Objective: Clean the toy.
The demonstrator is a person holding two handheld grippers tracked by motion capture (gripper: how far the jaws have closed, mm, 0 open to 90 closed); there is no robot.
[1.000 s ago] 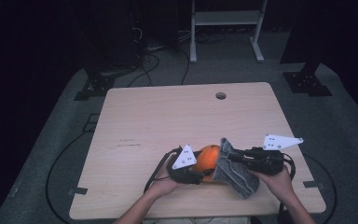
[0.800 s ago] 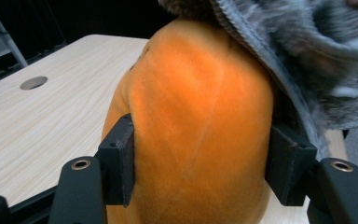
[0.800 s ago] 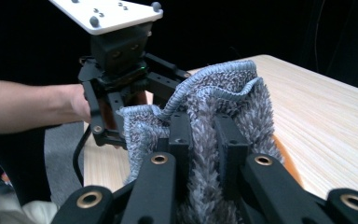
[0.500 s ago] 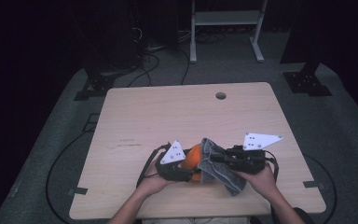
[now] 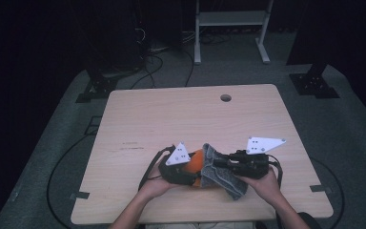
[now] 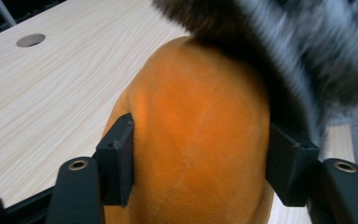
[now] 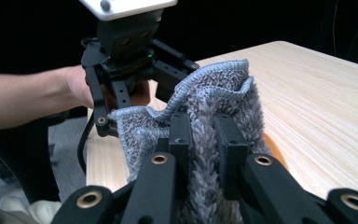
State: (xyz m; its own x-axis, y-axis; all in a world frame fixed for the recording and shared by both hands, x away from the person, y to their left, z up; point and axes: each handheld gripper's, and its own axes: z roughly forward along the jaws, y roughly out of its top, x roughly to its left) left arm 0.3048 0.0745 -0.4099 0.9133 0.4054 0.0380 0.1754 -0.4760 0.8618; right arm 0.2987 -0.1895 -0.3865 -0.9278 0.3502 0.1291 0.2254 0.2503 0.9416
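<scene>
Orange toy: a soft orange plush body [image 6: 200, 140] with faint seams is being seen between the left fingers, its upper end being covered by the cloth.
Grey cloth: a shaggy grey cloth [image 7: 209, 121] with a blue-grey hemmed edge is being draped over the toy and bunched between the right fingers.
Left gripper [image 6: 200, 161]: its fingers [image 6: 116, 158] are being pressed into both flanks of the toy, having just been opened a little further, with the toy kept between them.
Right gripper [image 7: 205, 140]: its fingers [image 7: 179, 135] are being held close together, clamped on a fold of the cloth.
Place: toy and cloth are being held just between the two grippers, near the table's [image 5: 171, 119] front edge.
Room: bare tabletop is being left beyond the fingertips, out to the round hole [image 5: 226, 98] near the far edge.
</scene>
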